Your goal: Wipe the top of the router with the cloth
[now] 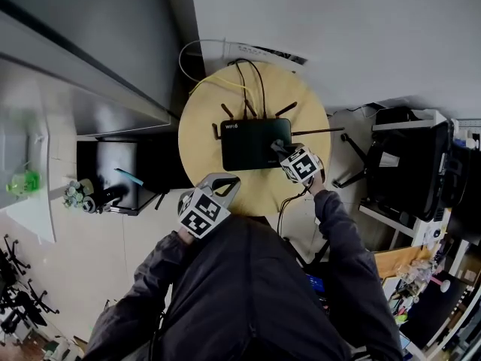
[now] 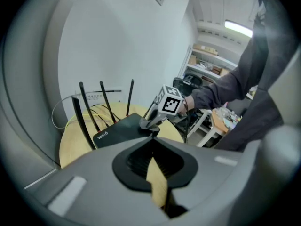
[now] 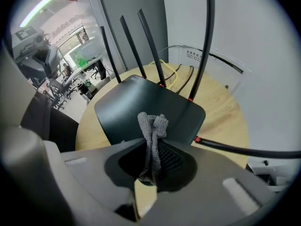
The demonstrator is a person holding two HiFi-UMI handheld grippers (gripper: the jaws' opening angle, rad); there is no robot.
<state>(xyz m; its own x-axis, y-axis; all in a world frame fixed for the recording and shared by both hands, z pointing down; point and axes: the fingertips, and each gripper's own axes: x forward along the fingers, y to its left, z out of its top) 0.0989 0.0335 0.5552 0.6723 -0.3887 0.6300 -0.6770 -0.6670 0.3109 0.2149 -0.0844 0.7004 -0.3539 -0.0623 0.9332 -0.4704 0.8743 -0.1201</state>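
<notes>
Head view: the black router (image 1: 255,143) lies flat in the middle of a round wooden table (image 1: 197,138), with its cables running off the far side. The right tongs (image 1: 280,148) reach over its near right corner, probably the starting point for the wipe. The left tongs (image 1: 223,184) hang at the table's near edge, clear of the router (idle, I judge, since wiping needs only 1 hand).

Left gripper view: its 2 jaws are pressed together with nothing between them. Beyond, the right tongs sit low over the router's top.

Right gripper view: the jaws pinch a grey knitted cloth (image 3: 152,126). Its bunched tuft pokes forward over the dark top, so fabric, not jaw, would meet the surface. I cannot tell whether it touches. Upright antennas (image 3: 203,46) line the far edge and limit any forward stroke.
</notes>
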